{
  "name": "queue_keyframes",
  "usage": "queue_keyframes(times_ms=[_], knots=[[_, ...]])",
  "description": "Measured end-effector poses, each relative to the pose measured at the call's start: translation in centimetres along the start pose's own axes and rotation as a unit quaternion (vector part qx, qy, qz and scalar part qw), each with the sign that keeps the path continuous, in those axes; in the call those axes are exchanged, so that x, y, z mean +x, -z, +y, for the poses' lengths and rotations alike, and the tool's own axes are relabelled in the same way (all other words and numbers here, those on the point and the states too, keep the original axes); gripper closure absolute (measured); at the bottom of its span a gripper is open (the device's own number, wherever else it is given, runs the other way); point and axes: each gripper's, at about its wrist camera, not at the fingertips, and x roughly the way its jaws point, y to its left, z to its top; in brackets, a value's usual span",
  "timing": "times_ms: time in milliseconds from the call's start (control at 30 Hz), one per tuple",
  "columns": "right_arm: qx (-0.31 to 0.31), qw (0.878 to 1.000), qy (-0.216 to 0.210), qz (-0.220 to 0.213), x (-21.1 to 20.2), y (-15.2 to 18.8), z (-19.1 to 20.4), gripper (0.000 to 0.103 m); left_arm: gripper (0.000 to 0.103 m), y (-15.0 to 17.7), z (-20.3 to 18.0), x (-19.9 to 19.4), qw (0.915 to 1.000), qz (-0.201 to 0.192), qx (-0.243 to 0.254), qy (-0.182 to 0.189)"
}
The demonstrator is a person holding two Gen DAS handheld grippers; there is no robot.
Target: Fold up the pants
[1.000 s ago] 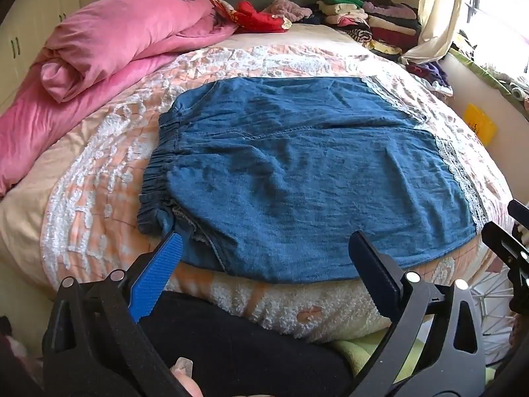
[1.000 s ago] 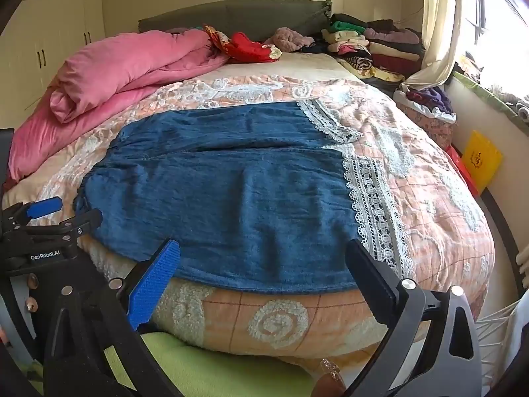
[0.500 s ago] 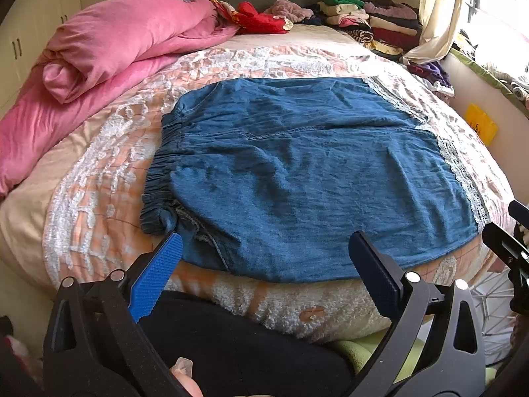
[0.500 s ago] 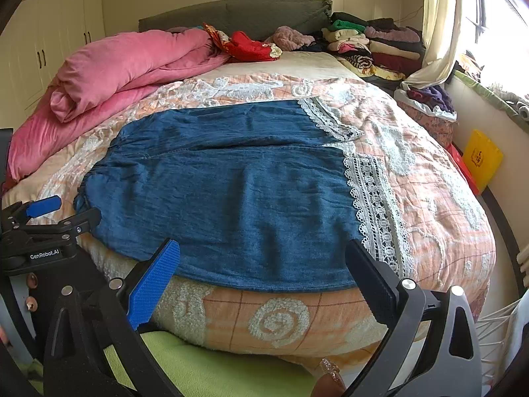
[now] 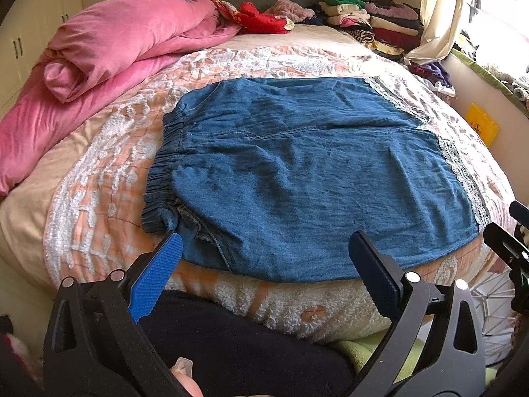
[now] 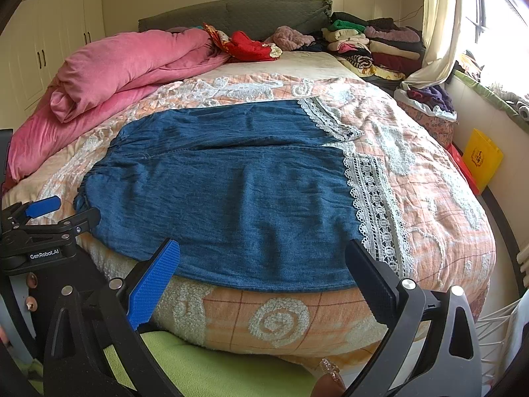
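Blue denim pants (image 5: 307, 172) with white lace hems (image 6: 373, 205) lie flat across the bed, elastic waistband (image 5: 162, 178) to the left, legs to the right. They also show in the right wrist view (image 6: 238, 198). My left gripper (image 5: 264, 248) is open and empty, just short of the pants' near edge by the waistband corner. My right gripper (image 6: 261, 254) is open and empty, at the near edge of the near leg, left of the lace hem. The left gripper also shows in the right wrist view (image 6: 46, 218).
A pink duvet (image 5: 109, 53) is bunched at the back left. Stacks of folded clothes (image 5: 370, 23) sit at the head of the bed on the right. The peach patterned bedspread (image 6: 439, 178) covers the bed. A yellow bag (image 6: 482, 158) stands by the right wall.
Both grippers have edged slightly forward and lower toward the pants' near edge. The pants have not moved.
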Motion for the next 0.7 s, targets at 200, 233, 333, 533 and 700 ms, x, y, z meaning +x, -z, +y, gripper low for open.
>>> queue_keyframes(times_ms=[200,233,333,533,700], knots=[[0.0,1.0,0.0,0.001,0.06,0.07,0.03,0.004,0.009,0.02,0.0,0.0,1.0,0.0,-0.001,0.0],[-0.001,1.0,-0.001,0.001,0.07,0.08,0.03,0.004,0.009,0.01,0.01,-0.03,1.0,0.0,-0.001,0.0],[-0.001,1.0,0.0,0.0,0.1,0.13,0.02,0.004,0.009,-0.01,0.0,-0.03,1.0,0.0,0.0,0.0],[-0.001,1.0,0.0,0.001,0.08,0.11,0.05,0.004,0.009,-0.06,0.13,-0.14,1.0,0.0,-0.001,0.0],[-0.003,1.0,-0.002,0.002,0.23,0.17,0.17,0.004,0.009,-0.06,0.15,-0.14,1.0,0.0,-0.002,0.001]])
